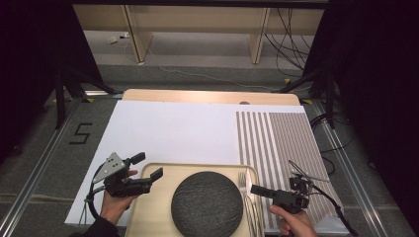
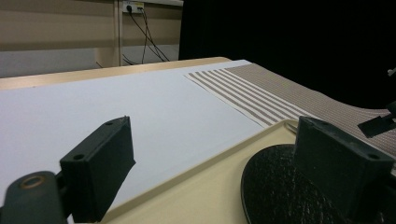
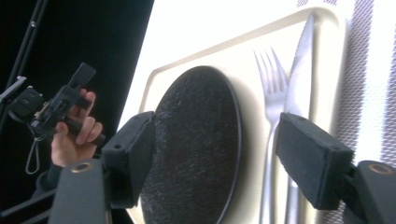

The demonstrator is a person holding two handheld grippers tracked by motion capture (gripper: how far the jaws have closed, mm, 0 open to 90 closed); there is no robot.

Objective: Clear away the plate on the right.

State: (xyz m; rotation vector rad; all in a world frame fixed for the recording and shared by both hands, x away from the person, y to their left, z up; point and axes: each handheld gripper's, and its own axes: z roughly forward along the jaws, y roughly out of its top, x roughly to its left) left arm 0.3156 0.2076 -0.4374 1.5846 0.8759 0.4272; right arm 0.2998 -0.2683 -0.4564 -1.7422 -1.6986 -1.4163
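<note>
The knife [image 3: 299, 70] lies flat along the right edge of the cream tray [image 1: 148, 212], just beside the fork [image 3: 271, 121], and both sit right of the dark round plate [image 1: 207, 202] at the tray's middle. The right gripper [image 1: 254, 190] hangs just above the cutlery, its fingers [image 3: 313, 158] wide apart with nothing between them, so this reads as the cutlery laid down and let go. The left gripper [image 1: 148, 168] hovers over the tray's left corner, its 2 fingers [image 2: 100, 165] spread and empty as well.

Next move, by my reckoning: if the setting needs more pieces, the right hand must lift clear without nudging the knife or fork, which lie close together and near the rim.

Around it: the tray rests on a white sheet [image 1: 168, 131] on the bench [image 1: 212, 96], with a striped mat [image 1: 281, 143] to the right. The plate's edge sits near the fork, leaving little room to reach between. Cables trail on the floor beyond.
</note>
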